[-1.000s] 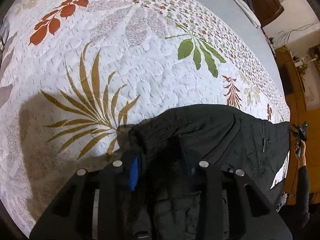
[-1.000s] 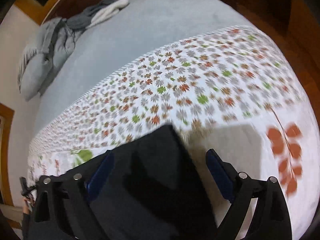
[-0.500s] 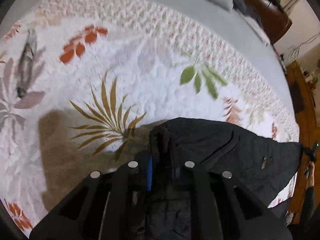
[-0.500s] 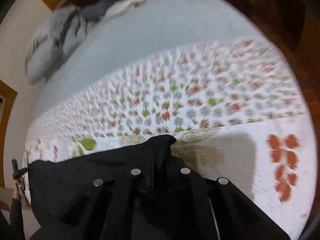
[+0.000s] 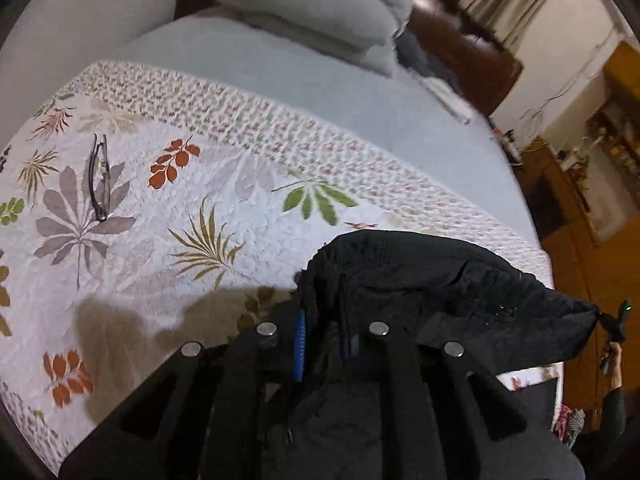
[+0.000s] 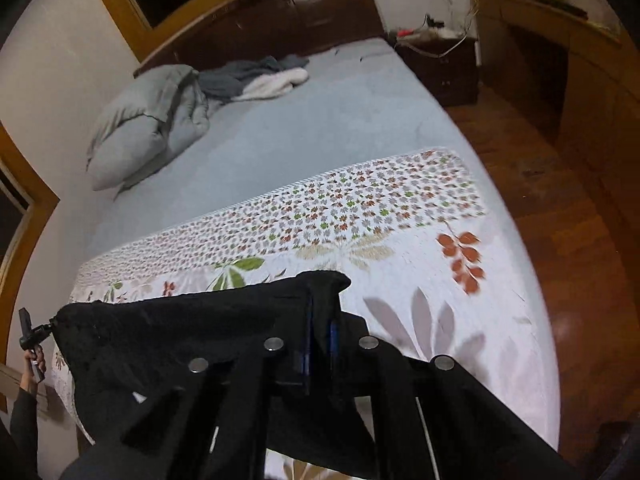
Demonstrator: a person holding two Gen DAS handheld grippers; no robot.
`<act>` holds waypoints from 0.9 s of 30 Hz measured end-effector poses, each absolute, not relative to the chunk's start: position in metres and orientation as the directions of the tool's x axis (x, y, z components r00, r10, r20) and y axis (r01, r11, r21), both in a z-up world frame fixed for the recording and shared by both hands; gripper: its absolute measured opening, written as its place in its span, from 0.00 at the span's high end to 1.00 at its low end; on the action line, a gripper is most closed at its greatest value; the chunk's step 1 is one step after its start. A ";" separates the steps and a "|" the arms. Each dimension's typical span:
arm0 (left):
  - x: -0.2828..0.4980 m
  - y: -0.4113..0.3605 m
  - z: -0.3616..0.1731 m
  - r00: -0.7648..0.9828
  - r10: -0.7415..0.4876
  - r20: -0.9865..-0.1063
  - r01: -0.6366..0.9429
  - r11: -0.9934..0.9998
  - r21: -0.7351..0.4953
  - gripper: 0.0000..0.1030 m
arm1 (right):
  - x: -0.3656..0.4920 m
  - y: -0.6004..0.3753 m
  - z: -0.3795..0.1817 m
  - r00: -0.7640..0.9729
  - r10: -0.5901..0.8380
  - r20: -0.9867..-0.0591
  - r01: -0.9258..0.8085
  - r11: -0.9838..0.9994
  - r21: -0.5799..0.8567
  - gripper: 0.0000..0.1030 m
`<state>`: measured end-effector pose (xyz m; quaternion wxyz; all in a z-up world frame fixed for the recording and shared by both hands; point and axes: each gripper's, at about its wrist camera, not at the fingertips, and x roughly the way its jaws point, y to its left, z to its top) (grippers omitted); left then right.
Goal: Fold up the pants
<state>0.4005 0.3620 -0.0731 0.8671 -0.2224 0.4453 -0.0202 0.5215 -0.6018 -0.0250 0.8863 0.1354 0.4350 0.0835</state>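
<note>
Above floral bedspread (image 5: 168, 208), black pants (image 5: 440, 280) stretched sideways between grippers

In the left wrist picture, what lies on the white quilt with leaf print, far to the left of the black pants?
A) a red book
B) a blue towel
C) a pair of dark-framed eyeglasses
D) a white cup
C: a pair of dark-framed eyeglasses lies folded on the white leaf-print quilt, on a grey leaf, apart from the black pants held by the left gripper.
</note>
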 end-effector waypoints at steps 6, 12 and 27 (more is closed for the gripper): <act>0.331 0.360 -0.062 0.648 -0.256 -0.718 -0.134 0.889 -0.438 0.89 | 0.423 -0.600 -0.025 0.664 0.230 -0.712 -0.037 0.960 0.276 0.94; 0.257 0.363 -0.073 0.677 -0.277 -0.682 -0.124 0.870 -0.477 0.89 | 0.329 -0.600 -0.042 0.718 0.215 -0.662 -0.029 0.960 0.280 0.94; 0.133 0.364 -0.193 0.554 -0.261 -0.791 -0.231 0.864 -0.447 0.78 | 0.162 -0.566 -0.120 0.766 0.103 -0.635 0.074 0.966 0.246 0.67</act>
